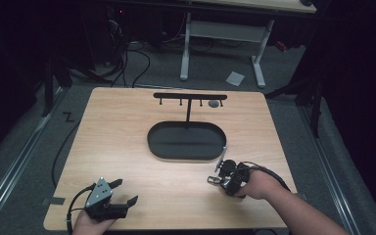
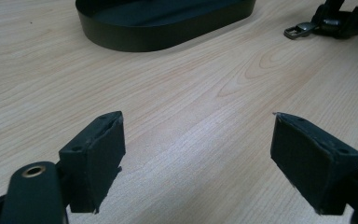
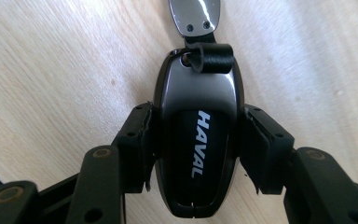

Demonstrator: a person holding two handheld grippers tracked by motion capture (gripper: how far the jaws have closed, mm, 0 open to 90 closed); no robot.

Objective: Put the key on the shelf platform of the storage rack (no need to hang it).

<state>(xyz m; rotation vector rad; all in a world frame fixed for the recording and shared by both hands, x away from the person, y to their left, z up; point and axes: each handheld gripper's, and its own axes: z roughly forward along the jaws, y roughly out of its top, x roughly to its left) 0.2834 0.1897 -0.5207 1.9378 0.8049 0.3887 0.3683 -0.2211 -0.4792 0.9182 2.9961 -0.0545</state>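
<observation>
**Car key gripped near the right front corner of the table**

The wooden table [image 1: 127, 127] stands on grey carpet in a dark room, with cables and a white desk frame behind it. Near the far edge, at the middle, a black oval tray [image 1: 159, 147] carries a T-shaped hook stand [image 1: 190, 96], probably a place for hanging keys. The left gripper [image 1: 122, 192] rests at the near left corner with jaws wide apart and empty, so it seems to wait. Near the right front corner, the right gripper [image 3: 196, 140] is closed on both sides of a HAVAL car key [image 3: 196, 135], which lies flat on the table, its leather loop and metal clasp [image 3: 196, 16] pointing away.
</observation>
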